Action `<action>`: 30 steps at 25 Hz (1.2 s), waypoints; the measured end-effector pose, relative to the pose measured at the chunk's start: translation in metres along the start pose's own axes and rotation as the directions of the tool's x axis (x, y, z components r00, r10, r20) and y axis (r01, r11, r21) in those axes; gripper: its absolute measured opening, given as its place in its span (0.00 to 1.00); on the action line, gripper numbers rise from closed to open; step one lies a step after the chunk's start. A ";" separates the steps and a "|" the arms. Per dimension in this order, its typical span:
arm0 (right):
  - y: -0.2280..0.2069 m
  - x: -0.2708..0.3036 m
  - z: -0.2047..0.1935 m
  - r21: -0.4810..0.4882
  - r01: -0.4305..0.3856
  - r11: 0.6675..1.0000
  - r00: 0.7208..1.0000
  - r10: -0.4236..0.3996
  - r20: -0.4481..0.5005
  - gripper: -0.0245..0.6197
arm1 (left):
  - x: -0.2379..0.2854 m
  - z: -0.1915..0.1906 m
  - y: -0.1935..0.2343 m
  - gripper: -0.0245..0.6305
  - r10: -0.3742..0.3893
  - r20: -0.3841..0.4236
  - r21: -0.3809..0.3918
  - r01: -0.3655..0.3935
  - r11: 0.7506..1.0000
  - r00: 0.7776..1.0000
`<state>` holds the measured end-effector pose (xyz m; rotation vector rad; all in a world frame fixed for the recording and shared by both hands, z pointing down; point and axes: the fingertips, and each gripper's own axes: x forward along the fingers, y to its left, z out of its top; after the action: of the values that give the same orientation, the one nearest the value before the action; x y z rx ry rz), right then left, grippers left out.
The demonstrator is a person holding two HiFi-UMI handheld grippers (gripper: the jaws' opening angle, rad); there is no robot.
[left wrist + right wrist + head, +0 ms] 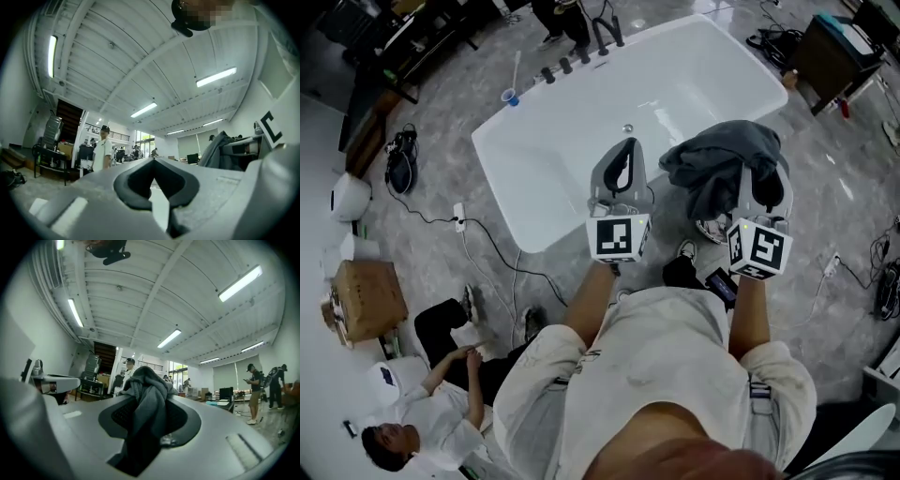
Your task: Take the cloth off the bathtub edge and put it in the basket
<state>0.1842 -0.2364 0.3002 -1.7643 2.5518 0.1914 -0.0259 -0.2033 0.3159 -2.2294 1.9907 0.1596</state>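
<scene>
1. Right gripper view: the right gripper [151, 394] is pinching a dark grey cloth [146, 378], which bunches above its jaws and hangs down between them.
2. The left gripper [152, 161] has its jaw tips pressed together with nothing in them; it sits just left of the right one.
3. In the head view the cloth hangs over the near right corner of the white bathtub [572, 141]; I cannot tell whether it touches the rim.
4. Dark taps [581, 52] stand at the tub's far edge.
5. The floor [441, 112] is grey marble, with cables [487, 239] running across it at the left.
6. A cardboard box [366, 298] and a seated person [441, 403] are at the near left.
7. Strip lights [239, 283] cross the ribbed white ceiling.
</scene>
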 end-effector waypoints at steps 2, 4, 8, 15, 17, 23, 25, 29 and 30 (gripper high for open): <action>-0.031 -0.005 -0.003 -0.003 0.060 0.998 0.998 -0.060 -0.010 0.24 | 0.021 -0.004 -0.027 0.04 -0.062 0.002 -0.011 0.062 0.998 0.998; -0.058 -0.009 -0.009 -0.008 0.100 0.995 0.995 -0.101 -0.027 0.24 | 0.041 -0.007 -0.054 0.04 -0.119 0.005 -0.027 0.119 0.993 0.993; -0.106 -0.019 -0.023 -0.019 0.176 0.984 0.983 -0.177 -0.052 0.24 | 0.075 -0.014 -0.106 0.04 -0.214 0.008 -0.039 0.214 0.976 0.977; -0.176 -0.044 -0.036 -0.048 0.335 0.941 0.939 -0.338 -0.057 0.24 | 0.119 -0.034 -0.179 0.04 -0.369 0.010 -0.065 0.369 0.927 0.929; -0.191 -0.050 -0.039 -0.054 0.366 0.929 0.927 -0.369 -0.067 0.24 | 0.127 -0.038 -0.196 0.04 -0.401 0.006 -0.074 0.400 0.913 0.916; -0.219 -0.059 -0.047 -0.063 0.415 0.908 0.903 -0.419 -0.097 0.24 | 0.143 -0.038 -0.231 0.04 -0.459 0.008 -0.079 0.458 0.886 0.889; -0.226 -0.060 -0.051 -0.054 0.426 0.903 0.897 -0.429 -0.108 0.24 | 0.147 -0.039 -0.237 0.04 -0.467 0.003 -0.078 0.466 0.882 0.884; -0.233 -0.058 -0.066 -0.021 0.429 0.903 0.893 -0.428 -0.138 0.24 | 0.150 -0.044 -0.244 0.04 -0.473 -0.008 -0.093 0.470 0.878 0.881; -0.235 -0.057 -0.071 -0.014 0.428 0.904 0.893 -0.425 -0.150 0.24 | 0.150 -0.045 -0.245 0.04 -0.479 -0.007 -0.090 0.476 0.875 0.878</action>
<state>0.4263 -0.2741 0.3573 -2.3534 2.1596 0.0182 0.2341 -0.3316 0.3433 -2.7113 1.3996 0.1552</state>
